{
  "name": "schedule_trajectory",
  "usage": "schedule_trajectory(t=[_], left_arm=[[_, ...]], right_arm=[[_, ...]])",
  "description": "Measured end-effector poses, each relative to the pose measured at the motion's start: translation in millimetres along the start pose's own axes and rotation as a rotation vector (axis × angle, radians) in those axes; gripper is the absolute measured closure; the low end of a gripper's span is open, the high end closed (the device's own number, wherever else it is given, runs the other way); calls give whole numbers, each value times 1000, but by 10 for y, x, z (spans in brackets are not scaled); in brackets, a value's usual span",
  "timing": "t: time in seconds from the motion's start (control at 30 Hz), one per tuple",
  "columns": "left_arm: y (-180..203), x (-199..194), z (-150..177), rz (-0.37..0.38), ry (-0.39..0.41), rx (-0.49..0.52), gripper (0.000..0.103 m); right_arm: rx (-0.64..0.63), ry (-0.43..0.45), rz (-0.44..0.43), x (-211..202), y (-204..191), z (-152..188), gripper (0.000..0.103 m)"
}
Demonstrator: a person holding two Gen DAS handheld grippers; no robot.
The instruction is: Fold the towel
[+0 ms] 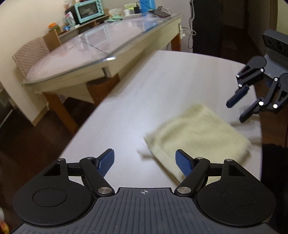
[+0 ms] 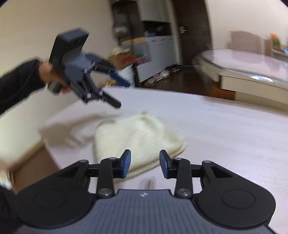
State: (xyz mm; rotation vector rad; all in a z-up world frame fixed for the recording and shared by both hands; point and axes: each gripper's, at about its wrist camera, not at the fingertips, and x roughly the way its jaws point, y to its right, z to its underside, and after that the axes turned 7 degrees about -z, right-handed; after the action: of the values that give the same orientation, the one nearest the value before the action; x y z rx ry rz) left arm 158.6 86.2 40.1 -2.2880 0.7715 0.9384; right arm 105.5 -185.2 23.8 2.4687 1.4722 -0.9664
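the pale yellow towel lies folded into a rough rectangle on the white wood-grain bench, flat, with nothing gripping it. in the left wrist view it sits toward the bench's right edge, one hemmed corner pointing at the camera. motion blur softens its outline in both views, so the number of layers cannot be told.

the left gripper hangs above the bench with its jaws spread wide and empty. the towel's near hemmed edge runs under the right blue pad, while the left pad sits over bare bench; whether that pad touches the cloth cannot be told. in the right wrist view the same gripper is up in the air above the towel's far left side, clear of it, held by a hand in a black sleeve.

the right gripper also has its jaws parted and empty. the towel's near edge lies just ahead of and between the pads, reaching mostly toward the left one. from the left wrist view this gripper hovers over the bench's right edge, just beyond the towel's far right corner, apart from the cloth.

beyond the bench stands a glass-topped table with a teal toaster oven at its far end and a patterned chair beside it.
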Motion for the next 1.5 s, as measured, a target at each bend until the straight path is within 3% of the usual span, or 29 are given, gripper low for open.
schedule_trajectory(t=[0.13,0.2,0.33,0.57,0.97,1.17,1.3,1.5], left_arm=[[239,-84,240,18,-8,-24,23],[294,-53,289,10,-10,-28,23],[400,24,386,-18,-15,-44,23],[220,131,433,-57,-9,-77,21],[-215,270,407,-166,-33,-67,20],[-294,150,479,-228,-32,-161,13],[-201,-8,548,-266,-20,-320,11],[14,-79,531,-257,1,-421,11]], right_arm=[[1,-28,-14,65,-127,42,68],[1,-42,-21,97,-190,63,75],[2,-70,-34,162,-317,105,79],[4,-115,-58,283,-542,166,79],[-26,-85,-67,688,-930,-35,76],[-55,-56,-49,476,-955,-21,69],[-74,-37,-37,334,-972,-12,69],[-71,-6,203,-4,-492,-15,69]])
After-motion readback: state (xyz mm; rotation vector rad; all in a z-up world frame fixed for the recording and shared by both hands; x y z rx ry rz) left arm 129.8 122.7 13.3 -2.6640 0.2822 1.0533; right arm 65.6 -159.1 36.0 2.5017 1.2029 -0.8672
